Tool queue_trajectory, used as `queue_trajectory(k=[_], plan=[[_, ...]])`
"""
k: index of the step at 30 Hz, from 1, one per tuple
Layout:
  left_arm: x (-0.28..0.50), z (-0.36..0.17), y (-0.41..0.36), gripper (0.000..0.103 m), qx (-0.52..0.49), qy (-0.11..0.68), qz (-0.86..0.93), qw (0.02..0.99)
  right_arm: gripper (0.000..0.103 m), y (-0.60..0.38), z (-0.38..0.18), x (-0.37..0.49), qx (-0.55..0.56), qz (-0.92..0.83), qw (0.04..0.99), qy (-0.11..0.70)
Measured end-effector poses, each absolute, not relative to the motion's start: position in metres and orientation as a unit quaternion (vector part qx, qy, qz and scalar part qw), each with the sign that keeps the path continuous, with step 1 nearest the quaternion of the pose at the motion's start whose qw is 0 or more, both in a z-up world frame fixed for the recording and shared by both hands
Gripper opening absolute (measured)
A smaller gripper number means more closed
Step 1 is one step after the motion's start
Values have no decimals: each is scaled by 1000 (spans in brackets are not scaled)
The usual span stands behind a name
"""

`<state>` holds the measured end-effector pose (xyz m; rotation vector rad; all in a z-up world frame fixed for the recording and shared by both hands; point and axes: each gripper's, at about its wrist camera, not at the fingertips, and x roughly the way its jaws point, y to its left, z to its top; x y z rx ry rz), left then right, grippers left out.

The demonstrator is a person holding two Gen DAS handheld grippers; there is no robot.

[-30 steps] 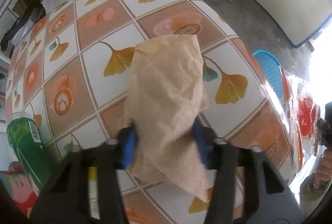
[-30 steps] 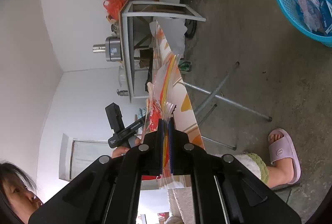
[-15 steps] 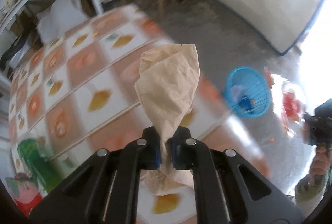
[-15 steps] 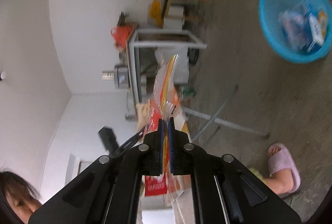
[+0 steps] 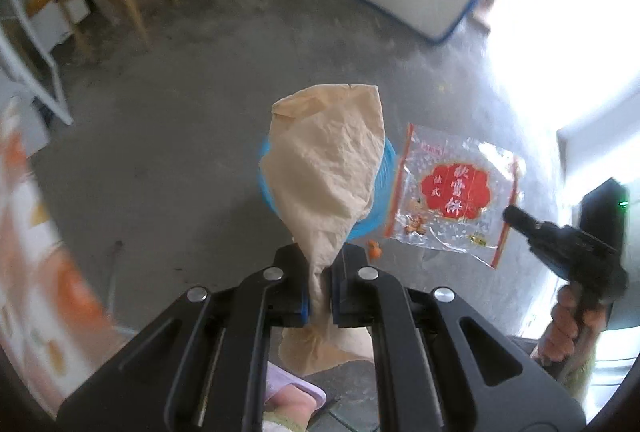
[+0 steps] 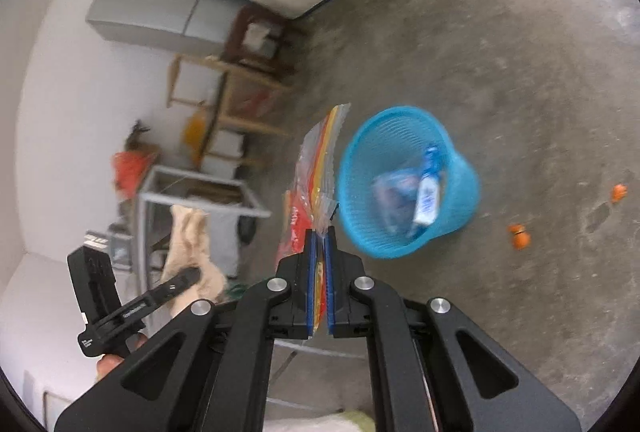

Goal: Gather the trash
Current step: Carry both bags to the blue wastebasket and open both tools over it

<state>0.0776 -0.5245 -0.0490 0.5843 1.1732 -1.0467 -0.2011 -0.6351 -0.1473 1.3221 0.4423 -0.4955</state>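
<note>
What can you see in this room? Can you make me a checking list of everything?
Surface: bare grey concrete floor.
Job's things: brown paper bag; clear snack wrapper with red label; blue basket already holding packets.
Clutter: small orange bits on the floor.
Grippers: left gripper jaws shut on the paper bag; right gripper jaws shut on the wrapper.
Cables: nothing seen.
Surroundings: wooden tables, grey cabinet, patterned tablecloth, blurred.

Basket (image 5: 383,168) mostly hidden behind paper (image 5: 326,168) in the left wrist view. Table (image 5: 32,252) smeared by blur and cut by the left edge. Basket contents (image 6: 408,198) blurred in the right wrist view, unreadable. Wrapper (image 6: 318,172) seen edge-on, print illegible.
</note>
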Motion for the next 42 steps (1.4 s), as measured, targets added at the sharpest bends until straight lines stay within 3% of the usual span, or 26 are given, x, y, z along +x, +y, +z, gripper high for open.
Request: queue_trajectory(k=[7, 13, 16, 17, 18, 30, 38, 40, 41, 42], plan=[[70, -134, -588, 6, 312, 561, -436, 631, 5, -649, -175, -177, 578, -282, 728, 238], [89, -162, -616, 8, 311, 570, -427, 630, 5, -664, -194, -151, 562, -314, 716, 269], [97, -165, -625, 38, 310, 557, -422, 645, 5, -671, -201, -146, 555, -331, 711, 276], [102, -163, -627, 49, 306, 549, -420, 655, 5, -672, -203, -146, 554, -334, 710, 277], [103, -163, -627, 51, 300, 545, -422, 659, 5, -673, -205, -147, 553, -338, 708, 279], [125, -128, -601, 52, 217, 561, -446, 663, 5, -674, -207, -149, 557, -336, 709, 273], [119, -13, -526, 53, 193, 486, -493, 695, 5, -688, -210, -103, 569, -288, 718, 277], [118, 13, -491, 59, 185, 471, -497, 705, 13, -693, -227, -83, 569, -286, 710, 301], [118, 28, -464, 62, 173, 463, -494, 715, 32, -696, -245, -70, 568, -287, 697, 329], [118, 37, -445, 63, 167, 460, -495, 718, 40, -699, -259, -64, 561, -300, 686, 353]])
